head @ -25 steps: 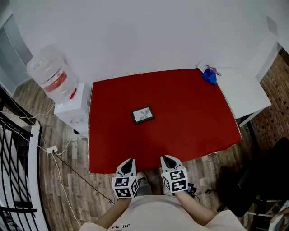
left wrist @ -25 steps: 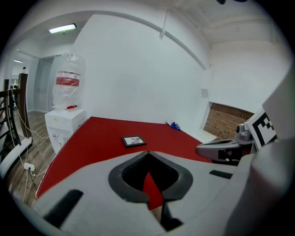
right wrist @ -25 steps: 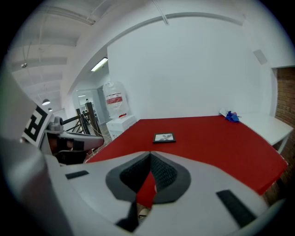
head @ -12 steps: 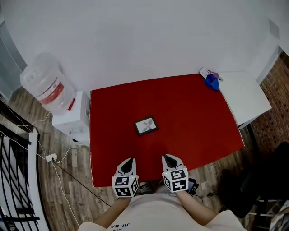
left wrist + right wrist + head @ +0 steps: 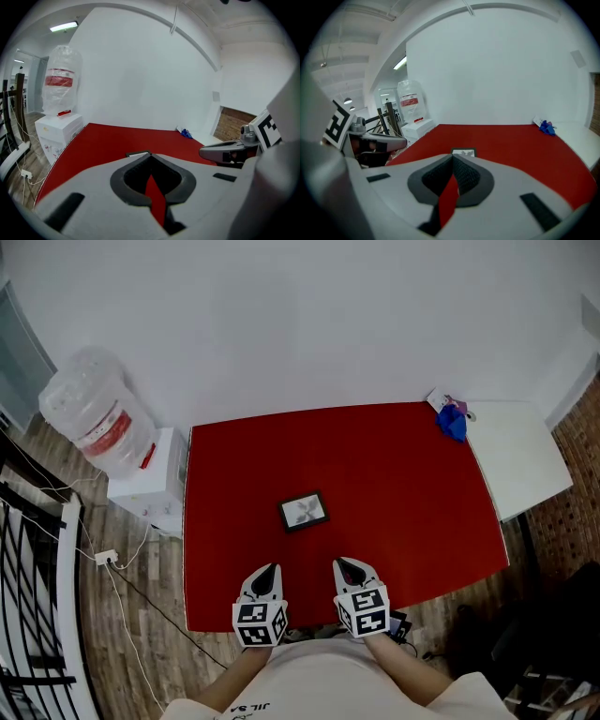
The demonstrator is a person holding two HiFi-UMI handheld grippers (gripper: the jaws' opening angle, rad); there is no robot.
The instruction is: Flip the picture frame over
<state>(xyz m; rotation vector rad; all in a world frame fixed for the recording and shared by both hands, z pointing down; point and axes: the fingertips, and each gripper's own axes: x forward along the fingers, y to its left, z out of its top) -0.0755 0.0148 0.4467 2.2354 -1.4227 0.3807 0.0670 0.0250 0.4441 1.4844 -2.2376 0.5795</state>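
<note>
"Near the middle of the red table [image 5: 412,493], a little to the left, the picture frame [image 5: 303,512] is lying flat with its picture facing up," I am telling my helper. "It is sitting well apart from both of my tools."

"What are your grippers doing?"

"I am holding the left gripper [image 5: 269,571] and the right gripper [image 5: 345,565] side by side over the near edge of the table. Both are sitting with their jaws pressed together and nothing between them, and both are pointing toward the frame."

"How are you expecting it to handle?"

"I am judging it small, light and stiff, with a thin dark border and probably a glass or plastic front. So I am treating it as fragile and slippery on its face. Lying flat, it is giving me little to get under."

"Where are you planning to take hold?"

"I am thinking of opening one pair of jaws and pinching the border at a corner or a short side, never the pane, with the other gripper steadying the opposite edge. I am expecting it to slide rather than tip if I am pushing from one side only."
</note>
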